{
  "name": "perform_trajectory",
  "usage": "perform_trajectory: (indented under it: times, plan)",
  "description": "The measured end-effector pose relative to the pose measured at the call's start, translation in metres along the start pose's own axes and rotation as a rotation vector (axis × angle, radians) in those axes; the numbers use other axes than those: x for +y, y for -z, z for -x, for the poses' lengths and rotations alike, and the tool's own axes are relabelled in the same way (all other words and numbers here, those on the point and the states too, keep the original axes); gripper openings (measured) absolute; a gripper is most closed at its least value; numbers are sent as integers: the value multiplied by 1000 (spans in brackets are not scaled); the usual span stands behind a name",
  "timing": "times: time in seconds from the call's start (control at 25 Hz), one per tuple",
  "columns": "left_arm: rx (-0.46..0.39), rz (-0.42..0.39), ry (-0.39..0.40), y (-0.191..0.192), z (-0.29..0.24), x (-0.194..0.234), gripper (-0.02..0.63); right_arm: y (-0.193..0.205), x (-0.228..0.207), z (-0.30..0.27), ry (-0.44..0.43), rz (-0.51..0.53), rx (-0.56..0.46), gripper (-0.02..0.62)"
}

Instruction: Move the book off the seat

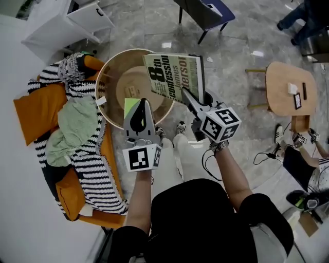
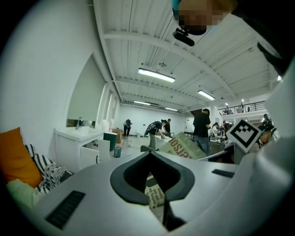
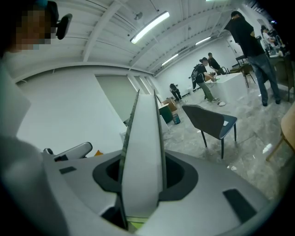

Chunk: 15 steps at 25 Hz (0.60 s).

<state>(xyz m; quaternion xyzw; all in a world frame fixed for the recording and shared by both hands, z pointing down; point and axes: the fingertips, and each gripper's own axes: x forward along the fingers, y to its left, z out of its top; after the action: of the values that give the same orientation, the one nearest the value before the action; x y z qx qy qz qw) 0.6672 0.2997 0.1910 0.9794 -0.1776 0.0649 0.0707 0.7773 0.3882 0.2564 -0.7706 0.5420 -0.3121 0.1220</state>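
The green-covered book (image 1: 172, 74) with large dark lettering is held up off the seat, tilted, with its lower edge clamped between the jaws of the right gripper (image 1: 191, 97). In the right gripper view the book (image 3: 143, 152) stands edge-on, its pale edge filling the narrow gap between the jaws. In the head view it hangs over the 1 o'clock part of the rim of the round wooden bowl-shaped seat (image 1: 105, 77).

At 9 o'clock from the book's lower edge, over the seat's near rim, is the left gripper (image 1: 141, 105). Its jaws are drawn together on a narrow strip of printed paper (image 2: 154, 196). In the head view a yellow-green slip (image 1: 131, 107) shows just beside its tips; I cannot tell whether the two are the same piece.

At 9 o'clock from the seat, touching it, lies a heap of orange cushions (image 1: 36, 110), a black-and-white striped blanket (image 1: 95, 169) and a pale green cloth (image 1: 74, 126). Well apart at 3 o'clock stands a small light wooden table (image 1: 288, 87), and at 12 o'clock a dark chair (image 1: 205, 13) on the grey marbled floor (image 1: 241, 128).
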Motion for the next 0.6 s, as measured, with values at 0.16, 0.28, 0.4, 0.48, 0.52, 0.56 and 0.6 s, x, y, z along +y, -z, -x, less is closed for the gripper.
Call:
perform_trajectory:
  times: [0.16, 0.28, 0.4, 0.48, 0.52, 0.56, 0.6]
  plan:
    - [12, 15, 7, 29, 2, 6, 10, 36, -12, -7, 30, -25, 33, 163]
    - [36, 25, 13, 55, -1, 8, 11, 72, -31, -13, 56, -84, 70, 163]
    - [56, 30, 22, 81, -8, 13, 10, 104, -51, -25, 81, -144, 94, 163]
    - [66, 35, 29, 98, -11, 16, 10, 124, -61, -32, 95, -165, 105, 163]
    - [70, 36, 32, 106, -12, 18, 11, 133, -66, -35, 100, -172, 110, 163]
    - [75, 37, 36, 114, -13, 19, 11, 142, -71, -39, 105, -178, 115, 163]
    - [80, 38, 40, 122, -14, 20, 9, 151, -75, -43, 108, -185, 121, 163]
